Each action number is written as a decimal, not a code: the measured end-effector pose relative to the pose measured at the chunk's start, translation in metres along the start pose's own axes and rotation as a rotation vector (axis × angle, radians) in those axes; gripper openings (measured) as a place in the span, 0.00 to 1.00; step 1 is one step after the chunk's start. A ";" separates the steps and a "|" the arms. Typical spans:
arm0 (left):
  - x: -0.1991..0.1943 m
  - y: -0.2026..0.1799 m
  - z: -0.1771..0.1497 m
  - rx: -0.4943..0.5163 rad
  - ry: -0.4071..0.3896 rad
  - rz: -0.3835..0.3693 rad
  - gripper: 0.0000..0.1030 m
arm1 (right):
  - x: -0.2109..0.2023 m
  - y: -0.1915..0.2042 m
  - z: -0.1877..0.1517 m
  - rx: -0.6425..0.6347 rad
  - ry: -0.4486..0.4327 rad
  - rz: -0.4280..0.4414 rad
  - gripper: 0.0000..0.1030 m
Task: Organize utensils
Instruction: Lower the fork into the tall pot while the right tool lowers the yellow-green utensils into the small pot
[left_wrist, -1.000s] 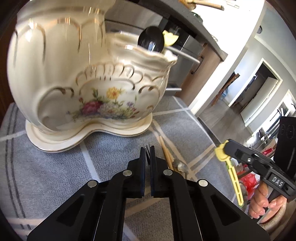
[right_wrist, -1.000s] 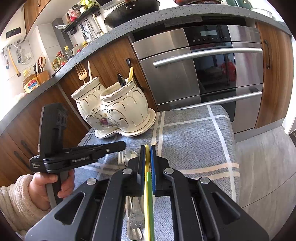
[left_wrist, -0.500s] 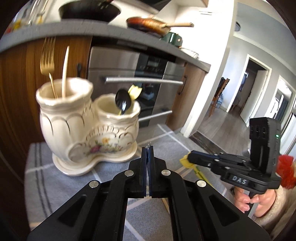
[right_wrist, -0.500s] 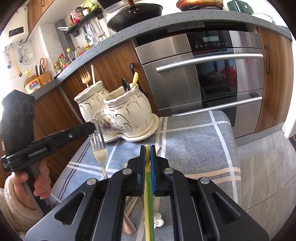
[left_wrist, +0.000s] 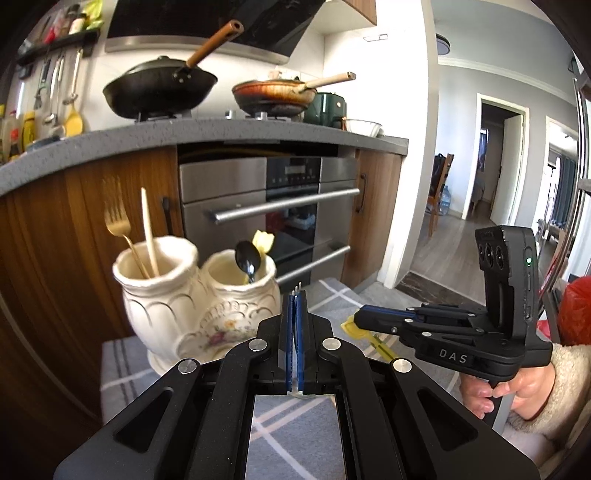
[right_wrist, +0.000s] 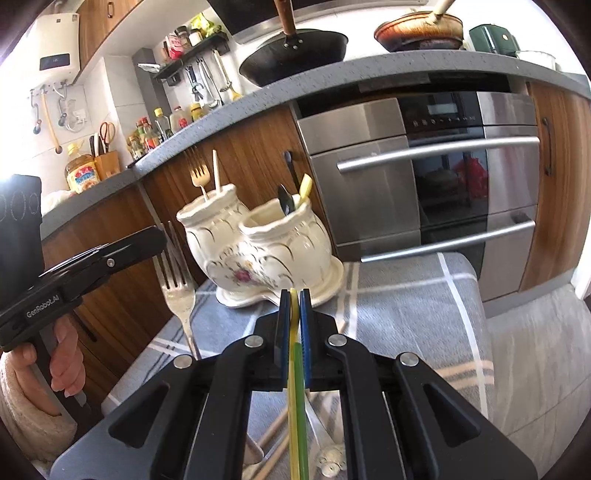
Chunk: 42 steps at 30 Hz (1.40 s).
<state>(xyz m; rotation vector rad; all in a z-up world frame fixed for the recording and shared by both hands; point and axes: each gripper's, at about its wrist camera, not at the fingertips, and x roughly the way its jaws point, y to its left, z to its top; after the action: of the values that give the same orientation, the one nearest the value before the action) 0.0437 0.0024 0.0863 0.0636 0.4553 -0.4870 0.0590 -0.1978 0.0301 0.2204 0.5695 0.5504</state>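
Forks are being gripped: the left gripper (right_wrist: 162, 240) is pinching a silver fork (right_wrist: 180, 295) beside the holder (right_wrist: 266, 251) on the table (right_wrist: 406, 295), while the right gripper (right_wrist: 294, 295) is pinching a yellow utensil (right_wrist: 294, 369) just before it.

Utensil holder (right_wrist: 258, 251) stands before oven (right_wrist: 417, 177).

wood cabinets (right_wrist: 251, 147) | grey countertop (left_wrist: 229, 138) | steel oven (right_wrist: 424, 173) | open doorway (left_wrist: 498, 158)

cream floral utensil holder (right_wrist: 273, 247) with gold trim, grey cloth (right_wrist: 406, 295) with white checks, gold fork (right_wrist: 199, 177)
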 end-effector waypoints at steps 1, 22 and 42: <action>-0.003 0.002 0.002 -0.001 -0.003 0.003 0.02 | 0.001 0.001 0.002 0.003 -0.002 0.002 0.05; -0.037 0.084 0.117 0.039 -0.103 0.306 0.02 | 0.050 0.043 0.121 -0.061 -0.300 0.108 0.05; 0.019 0.109 0.121 0.102 -0.045 0.446 0.02 | 0.115 0.017 0.124 -0.048 -0.398 0.001 0.05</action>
<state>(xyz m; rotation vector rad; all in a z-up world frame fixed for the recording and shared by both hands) 0.1589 0.0704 0.1809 0.2460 0.3574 -0.0725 0.2029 -0.1260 0.0865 0.2767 0.1700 0.5038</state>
